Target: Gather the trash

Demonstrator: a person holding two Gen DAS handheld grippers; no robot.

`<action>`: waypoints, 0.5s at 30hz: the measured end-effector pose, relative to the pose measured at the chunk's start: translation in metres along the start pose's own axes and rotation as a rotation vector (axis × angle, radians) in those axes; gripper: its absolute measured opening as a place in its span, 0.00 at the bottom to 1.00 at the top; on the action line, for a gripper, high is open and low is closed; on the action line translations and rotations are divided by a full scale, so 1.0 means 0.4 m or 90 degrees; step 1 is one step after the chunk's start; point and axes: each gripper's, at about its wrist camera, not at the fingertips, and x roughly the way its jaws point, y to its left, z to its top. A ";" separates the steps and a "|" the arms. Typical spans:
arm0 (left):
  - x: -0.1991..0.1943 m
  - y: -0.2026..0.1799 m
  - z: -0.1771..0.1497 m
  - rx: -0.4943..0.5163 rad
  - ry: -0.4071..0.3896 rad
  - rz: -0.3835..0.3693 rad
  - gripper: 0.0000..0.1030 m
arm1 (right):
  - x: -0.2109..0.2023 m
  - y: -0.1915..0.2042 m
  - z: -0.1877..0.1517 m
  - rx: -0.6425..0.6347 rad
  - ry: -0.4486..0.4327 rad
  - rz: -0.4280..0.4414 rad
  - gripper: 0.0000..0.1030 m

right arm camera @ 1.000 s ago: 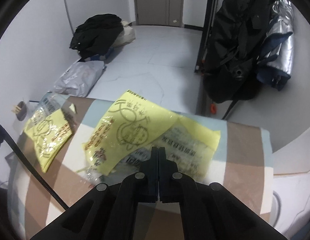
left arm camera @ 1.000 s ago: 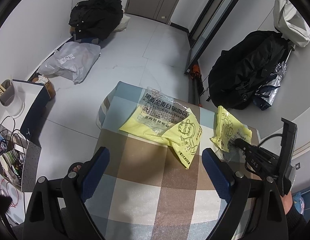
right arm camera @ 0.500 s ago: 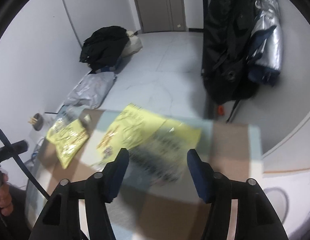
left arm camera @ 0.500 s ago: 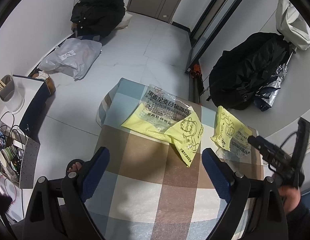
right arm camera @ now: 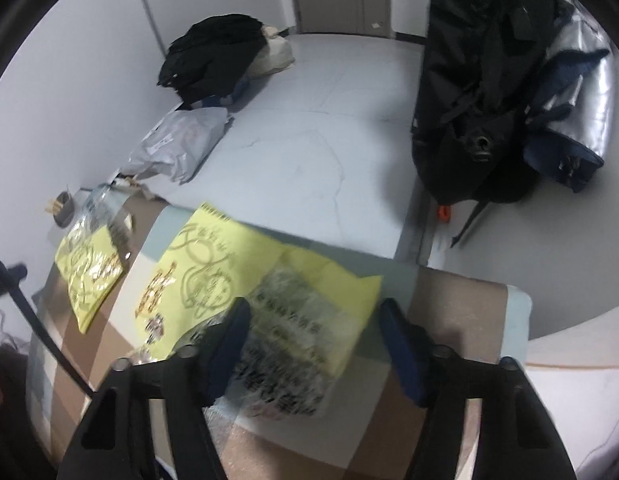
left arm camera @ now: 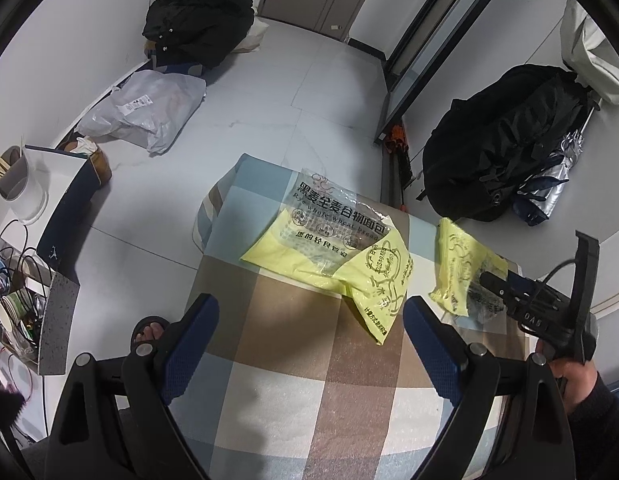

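A low table [left arm camera: 349, 392] wears a soft checked cloth of brown, pale blue and cream squares, and everything here is placed against it. On its far half lies a crinkled bread wrapper [left arm camera: 333, 236], clear film printed in dark characters over a glossy yellow backing, with a folded yellow flap. Toward the table's right edge lies a second wrapper [right arm camera: 265, 300] of the same yellow-and-clear plastic, flat and creased.

In the right wrist view that second wrapper is smeared by blur, so its print cannot be read, and its near end is covered by the gripper's black frame.

The right gripper [right arm camera: 315, 320] tilts down over it; its blue-padded jaws have just been narrowing and stand apart, with the wrapper lying beneath the gap, not pinched. A hand [left arm camera: 569, 372] in a dark sleeve holds its handle at the table's right. The left gripper [left arm camera: 309, 332] hangs spread wide over the table's near half, grasping nothing.
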 end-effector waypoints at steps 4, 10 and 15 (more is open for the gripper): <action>0.002 -0.001 -0.004 0.002 0.003 0.004 0.89 | -0.007 0.014 -0.019 -0.003 -0.013 0.004 0.11; -0.001 -0.001 -0.006 0.008 -0.001 0.013 0.89 | -0.034 -0.006 -0.043 0.061 -0.038 0.023 0.03; -0.014 0.002 -0.006 0.011 -0.023 0.015 0.89 | -0.109 -0.008 -0.076 0.111 -0.077 0.049 0.02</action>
